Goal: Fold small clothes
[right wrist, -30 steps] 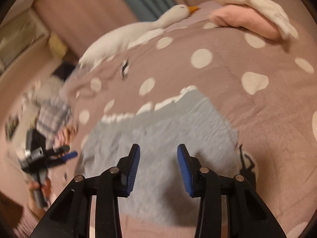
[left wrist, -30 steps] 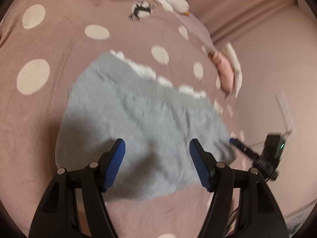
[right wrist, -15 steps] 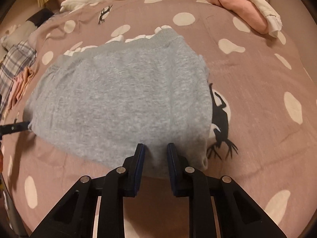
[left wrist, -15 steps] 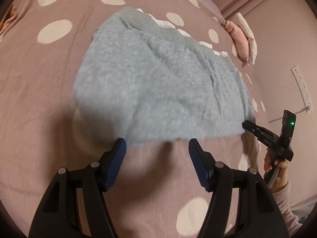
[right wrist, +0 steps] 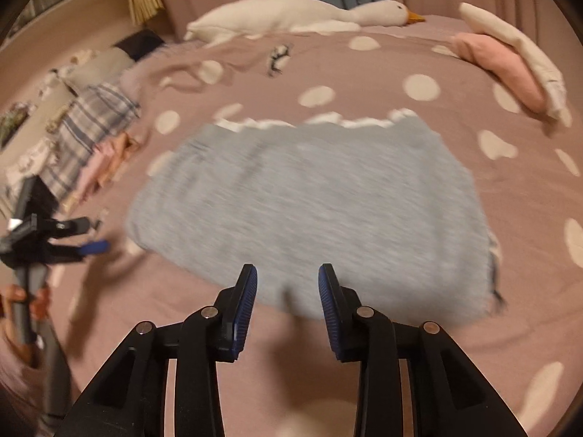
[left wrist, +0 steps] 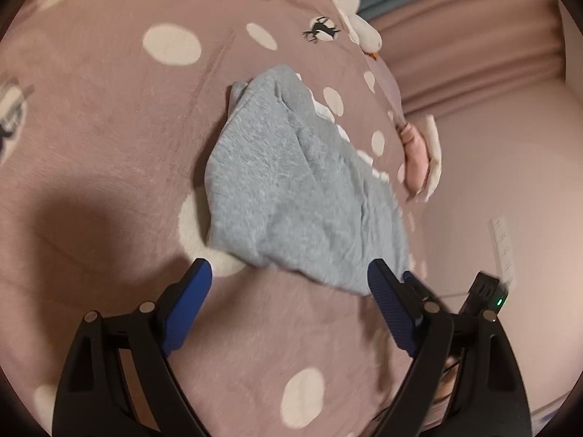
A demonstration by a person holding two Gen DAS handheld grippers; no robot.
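Both grippers have backed off the grey garment (right wrist: 309,211) since a moment ago, and both sets of jaws have just been opening. Left gripper (left wrist: 289,293) hangs tilted down just short of the garment's near edge, jaws wide, nothing between them. Right gripper (right wrist: 288,293) sits over that same near edge, jaws parted and released; blur makes contact hard to judge. Folded, the garment lies flat on the dotted pink bedspread (right wrist: 419,83), with bare spread open all around it. Beyond its far edge rests a plush goose (right wrist: 291,14). No writing is legible.
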